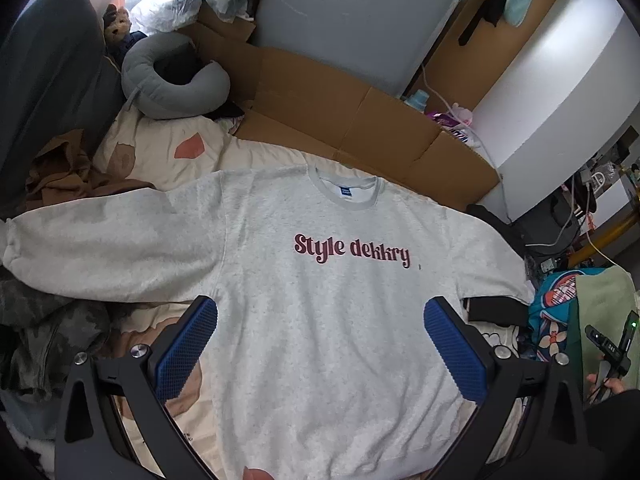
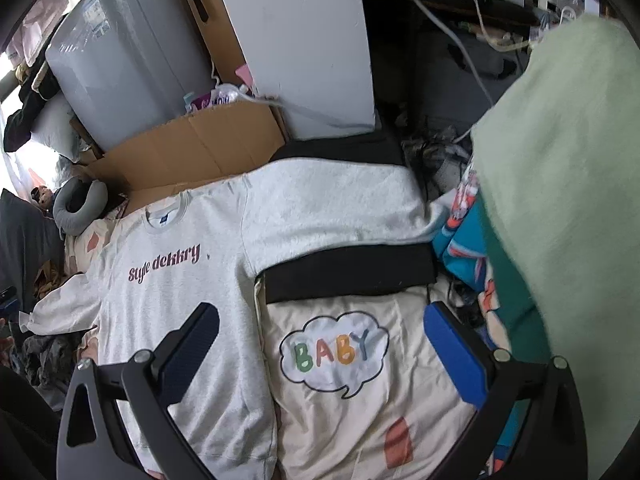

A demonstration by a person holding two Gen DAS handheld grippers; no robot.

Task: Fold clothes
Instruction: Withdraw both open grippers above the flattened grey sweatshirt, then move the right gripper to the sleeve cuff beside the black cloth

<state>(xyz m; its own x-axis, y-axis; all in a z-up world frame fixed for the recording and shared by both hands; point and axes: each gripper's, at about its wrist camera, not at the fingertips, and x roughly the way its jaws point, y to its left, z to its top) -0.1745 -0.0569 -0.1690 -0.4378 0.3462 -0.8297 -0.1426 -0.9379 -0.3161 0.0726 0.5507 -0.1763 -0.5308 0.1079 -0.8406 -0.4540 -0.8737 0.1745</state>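
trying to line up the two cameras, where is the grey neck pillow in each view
Left wrist view: the neck pillow is upper left, beyond the sweatshirt, beside the cardboard.
Right wrist view: the neck pillow is at the far left edge, mid-height, left of the sweatshirt collar.
Shared landmark: the "Style dekkry" print.

Your right gripper [image 2: 320, 356] spread wide above the bed, holding nothing, left finger over your grey sweatshirt [image 2: 180, 300] lying flat, front up, cream BABY-print bedding [image 2: 340, 400] between the fingers, black cloth strip [image 2: 348, 272] under the sleeve, flattened cardboard [image 2: 192, 148] beyond the collar, pale green fabric [image 2: 568, 200] at right.
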